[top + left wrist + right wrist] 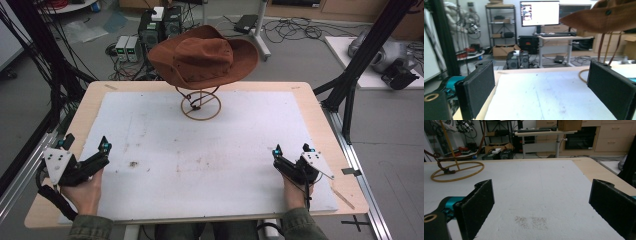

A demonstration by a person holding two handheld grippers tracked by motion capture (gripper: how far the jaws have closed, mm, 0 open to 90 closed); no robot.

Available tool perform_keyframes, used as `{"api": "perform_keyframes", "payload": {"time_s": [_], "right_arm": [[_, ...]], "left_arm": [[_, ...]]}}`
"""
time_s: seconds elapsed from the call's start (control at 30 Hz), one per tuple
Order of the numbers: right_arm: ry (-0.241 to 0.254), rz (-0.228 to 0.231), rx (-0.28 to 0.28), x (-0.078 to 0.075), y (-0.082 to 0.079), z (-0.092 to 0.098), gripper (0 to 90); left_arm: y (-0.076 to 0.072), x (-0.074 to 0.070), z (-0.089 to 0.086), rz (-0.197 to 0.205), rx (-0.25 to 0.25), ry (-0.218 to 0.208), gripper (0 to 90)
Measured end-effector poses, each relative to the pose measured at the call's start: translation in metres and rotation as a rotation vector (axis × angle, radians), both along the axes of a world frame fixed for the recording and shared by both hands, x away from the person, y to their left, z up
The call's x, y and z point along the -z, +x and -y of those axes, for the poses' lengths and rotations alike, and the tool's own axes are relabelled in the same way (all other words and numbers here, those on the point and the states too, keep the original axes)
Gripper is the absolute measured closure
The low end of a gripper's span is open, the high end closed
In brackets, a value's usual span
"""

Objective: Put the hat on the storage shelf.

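A brown wide-brimmed hat (pixel 204 56) rests on a wire stand (pixel 200 105) at the far middle of the table; its brim (pixel 599 18) and the stand's ring base (pixel 457 171) show in the gripper views. My left gripper (pixel 86 145) sits at the near left, held by a hand, jaws wide apart with nothing between them. At the near right my right gripper (pixel 292 148) is likewise open and empty. Both lie well short of the hat.
A white mat (pixel 210 150) covers most of the wooden table (pixel 320 110). Black frame posts (pixel 360 60) stand at both sides. Computers, cables and a desk with a monitor (pixel 539 12) lie on the floor beyond the far edge.
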State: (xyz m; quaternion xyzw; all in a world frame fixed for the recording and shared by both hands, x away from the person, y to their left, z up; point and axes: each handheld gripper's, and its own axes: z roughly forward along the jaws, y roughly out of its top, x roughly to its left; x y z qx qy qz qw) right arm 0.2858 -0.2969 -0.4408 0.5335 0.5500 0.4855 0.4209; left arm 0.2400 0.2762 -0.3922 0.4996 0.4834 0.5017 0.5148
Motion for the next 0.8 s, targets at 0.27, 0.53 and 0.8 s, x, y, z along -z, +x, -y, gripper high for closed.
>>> {"api": "perform_keyframes", "payload": {"time_s": [0.27,0.53,0.8], "right_arm": [[-0.014,0.075,0.032,0.001,-0.006,-0.001,5.2],[-0.009,0.112,0.049,0.002,-0.01,-0.001,5.2],[-0.009,0.097,0.056,0.002,-0.01,-0.002,5.2]], "left_arm": [[-0.014,0.038,-0.001,-0.047,-0.033,-0.014,8.2],[-0.017,0.041,-0.012,-0.038,-0.066,-0.069,8.2],[-0.016,0.042,-0.009,-0.045,-0.054,-0.06,8.2]]}}
